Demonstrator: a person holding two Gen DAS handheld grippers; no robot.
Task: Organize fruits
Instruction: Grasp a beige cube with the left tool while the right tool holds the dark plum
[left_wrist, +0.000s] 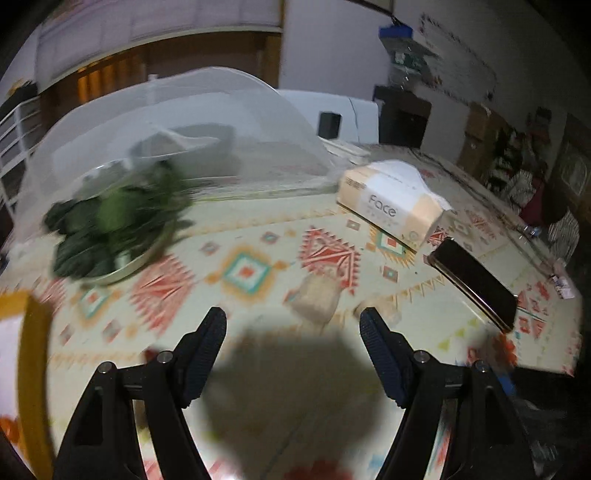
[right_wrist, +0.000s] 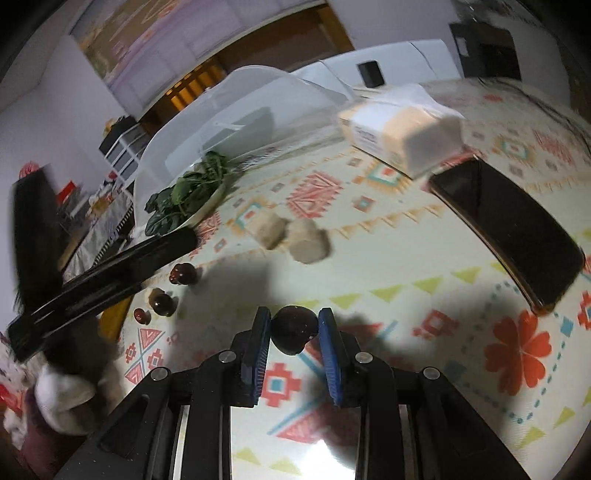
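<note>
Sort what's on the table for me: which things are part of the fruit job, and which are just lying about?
Job:
- dark fruit held in the right gripper
- three dark fruits loose on the tablecloth
- left gripper, open and empty

Lying about:
- tissue pack
- phone
- plate of greens
- mesh food cover
- two beige lumps

"Face" printed on side of tissue pack (left_wrist: 391, 201); smaller print below unreadable.
</note>
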